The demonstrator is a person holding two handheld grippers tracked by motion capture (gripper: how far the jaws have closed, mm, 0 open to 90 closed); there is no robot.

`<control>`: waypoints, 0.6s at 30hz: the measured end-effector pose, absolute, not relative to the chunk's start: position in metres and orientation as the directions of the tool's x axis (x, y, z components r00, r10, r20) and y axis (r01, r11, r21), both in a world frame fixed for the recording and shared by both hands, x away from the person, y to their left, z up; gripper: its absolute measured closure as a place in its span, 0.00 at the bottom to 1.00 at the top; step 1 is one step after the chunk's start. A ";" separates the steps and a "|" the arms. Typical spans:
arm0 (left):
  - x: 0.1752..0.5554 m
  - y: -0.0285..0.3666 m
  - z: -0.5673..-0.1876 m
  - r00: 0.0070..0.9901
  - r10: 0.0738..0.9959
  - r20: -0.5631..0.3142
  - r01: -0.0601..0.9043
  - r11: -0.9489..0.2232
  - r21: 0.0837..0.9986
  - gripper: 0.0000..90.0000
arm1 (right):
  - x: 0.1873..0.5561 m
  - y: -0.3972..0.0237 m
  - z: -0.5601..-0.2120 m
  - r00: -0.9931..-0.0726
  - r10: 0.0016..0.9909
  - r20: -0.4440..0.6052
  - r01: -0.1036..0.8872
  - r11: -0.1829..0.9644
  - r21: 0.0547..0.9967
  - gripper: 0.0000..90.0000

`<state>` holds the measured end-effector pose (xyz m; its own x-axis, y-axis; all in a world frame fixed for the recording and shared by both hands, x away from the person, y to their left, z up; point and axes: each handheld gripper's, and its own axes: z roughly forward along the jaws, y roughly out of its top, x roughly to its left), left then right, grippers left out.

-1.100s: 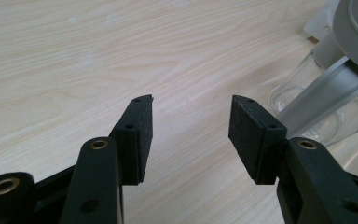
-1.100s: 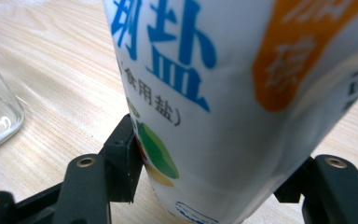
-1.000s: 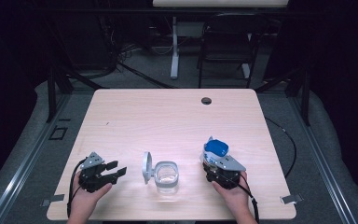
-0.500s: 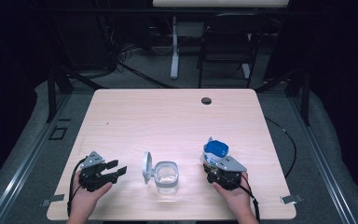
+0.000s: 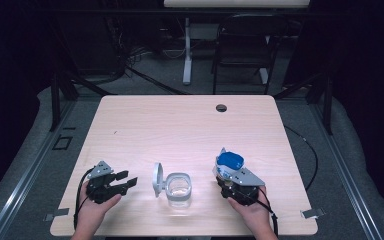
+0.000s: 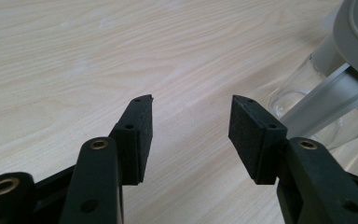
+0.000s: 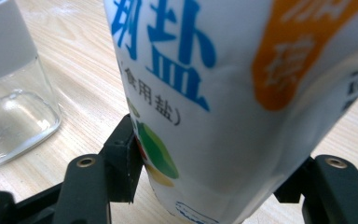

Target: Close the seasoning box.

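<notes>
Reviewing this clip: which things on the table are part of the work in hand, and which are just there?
In play:
- salt bag, clamped in the right gripper
- glass jar, lid flipped open
- left gripper, jaws open beside the jar

Just there:
- table's cable hole
- chair beyond the table

the place looked like a lab or a recording studio, not a home. a single light wooden table [image 5: 190, 125] with a round cable hole [image 5: 221, 107] stood on grey carpet [image 5: 70, 107], and dark curtains closed the room on both sides. metal rails [image 5: 25, 180] ran along the floor beside the table, and black stand legs [image 5: 62, 90] rose near its corners. cables [image 5: 145, 75] lay on the floor behind it, near a black chair [image 5: 242, 52] and the white leg of another desk [image 5: 187, 55]. small pieces of tape [image 5: 312, 213] marked the floor.
</notes>
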<state>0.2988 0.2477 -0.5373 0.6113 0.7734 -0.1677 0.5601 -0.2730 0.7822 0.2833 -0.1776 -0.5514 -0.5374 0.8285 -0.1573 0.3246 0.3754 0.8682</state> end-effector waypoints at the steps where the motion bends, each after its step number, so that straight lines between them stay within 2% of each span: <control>1: 0.298 0.248 -0.537 0.607 0.777 -0.167 0.561 -0.270 0.783 0.55 | 0.283 -0.177 -0.551 -0.540 0.826 -0.162 0.320 0.379 0.868 0.43; 18: 0.296 0.252 -0.533 0.588 0.792 -0.161 0.563 -0.259 0.785 0.55 | 0.270 -0.166 -0.542 -0.594 0.782 -0.189 0.274 0.417 0.867 0.43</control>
